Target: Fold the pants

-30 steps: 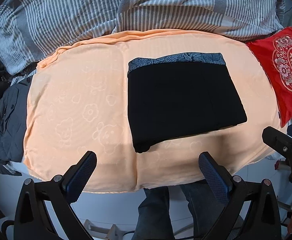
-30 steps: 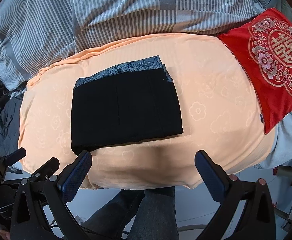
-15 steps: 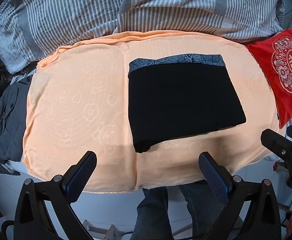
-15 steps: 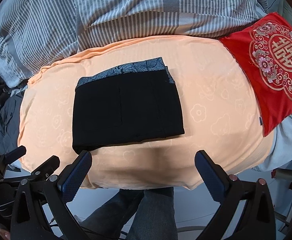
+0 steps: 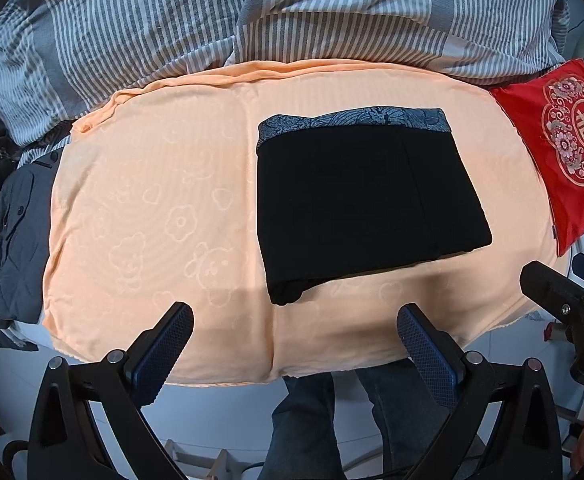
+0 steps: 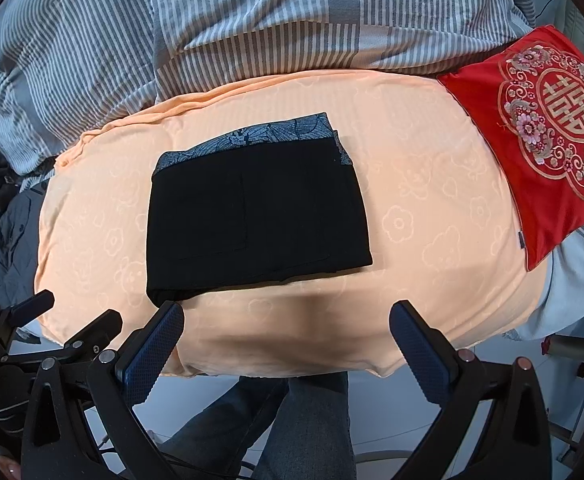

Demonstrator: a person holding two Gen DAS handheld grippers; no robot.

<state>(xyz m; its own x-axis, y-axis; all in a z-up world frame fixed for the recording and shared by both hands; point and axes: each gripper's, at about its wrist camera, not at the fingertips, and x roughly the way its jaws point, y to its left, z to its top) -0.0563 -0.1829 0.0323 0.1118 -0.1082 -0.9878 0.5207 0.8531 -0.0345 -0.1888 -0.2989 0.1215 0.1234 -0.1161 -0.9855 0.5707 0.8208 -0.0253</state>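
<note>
Lying beyond parted fingers (image 5: 424,346): pants (image 5: 366,204)

Red cushion (image 5: 564,160) cut off at the frame edge; inner pants (image 5: 364,196) layers hidden.

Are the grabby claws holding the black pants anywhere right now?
No. The left gripper and right gripper are both open and empty; the folded black pants lie untouched on the peach blanket.

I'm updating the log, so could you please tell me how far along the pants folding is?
The black pants already lie folded into a compact rectangle on the peach blanket. Nothing is in hand: the left claw and right claw are open and held clear. Nothing obvious remains.
</note>
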